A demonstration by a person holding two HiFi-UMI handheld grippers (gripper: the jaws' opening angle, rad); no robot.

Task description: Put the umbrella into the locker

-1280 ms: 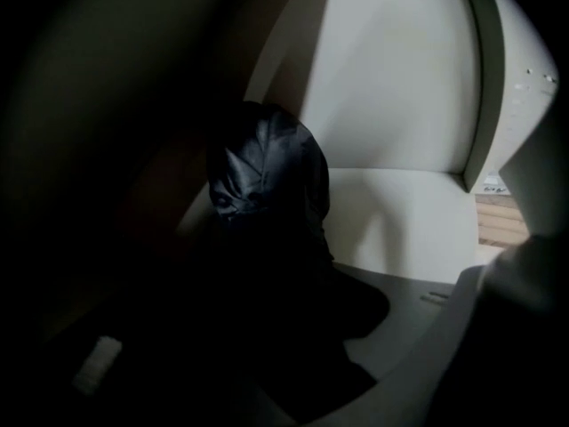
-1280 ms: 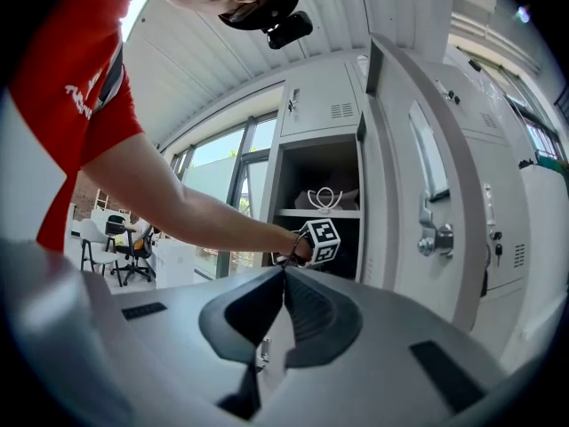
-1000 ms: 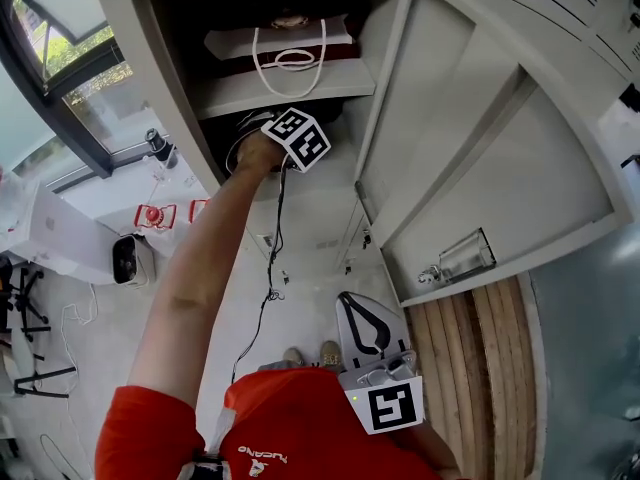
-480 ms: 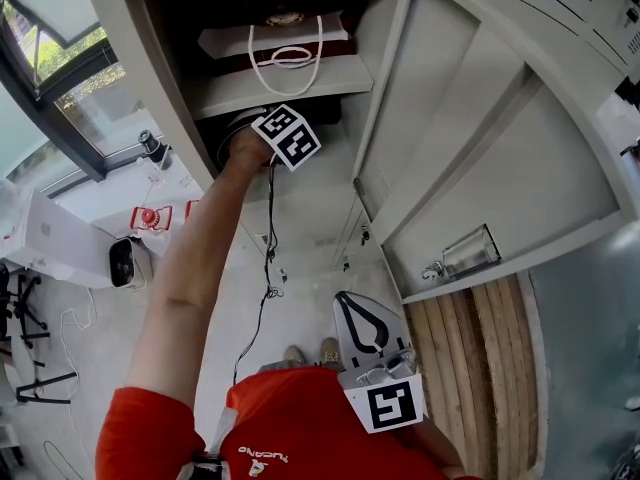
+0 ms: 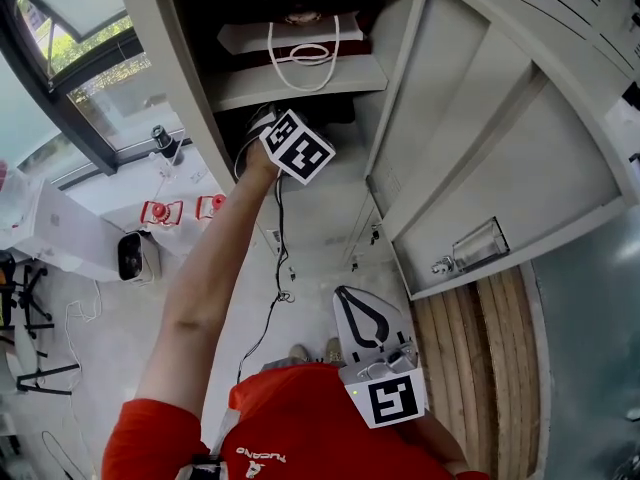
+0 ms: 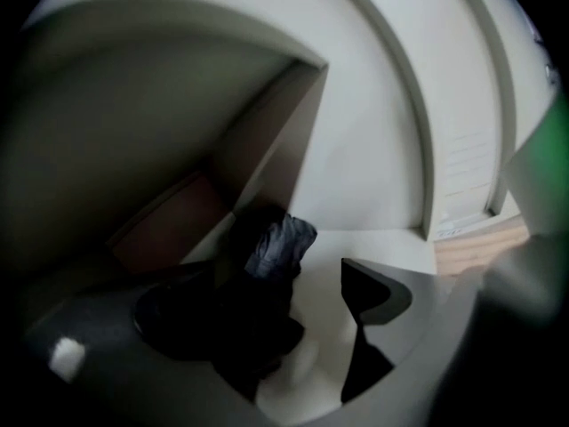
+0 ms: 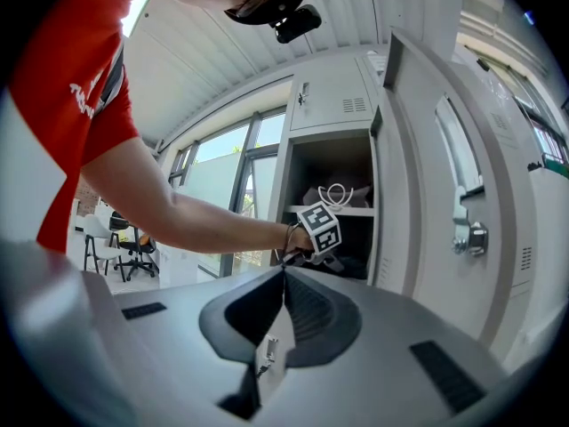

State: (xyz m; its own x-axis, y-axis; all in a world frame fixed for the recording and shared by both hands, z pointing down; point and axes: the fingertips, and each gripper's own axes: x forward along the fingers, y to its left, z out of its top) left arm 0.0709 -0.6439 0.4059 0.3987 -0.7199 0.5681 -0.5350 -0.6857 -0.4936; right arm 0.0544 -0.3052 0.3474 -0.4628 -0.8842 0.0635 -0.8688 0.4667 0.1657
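Grey steel locker stands open in the head view, with the left tongs under its shelf; pale floor and windows surround it.

In the left gripper view the tongs have just been opening and are now released. The dark umbrella lies inside the locker between them, so placing looks done and withdrawing remains.

In the right gripper view the right tongs are clenched and empty.

The bare left arm stretches up mid-frame. Its grey marker-cubed left gripper sits at upper centre, jaws just opened wide, with the dark folded umbrella loose between them. The grey right gripper hangs at lower centre, jaws together.
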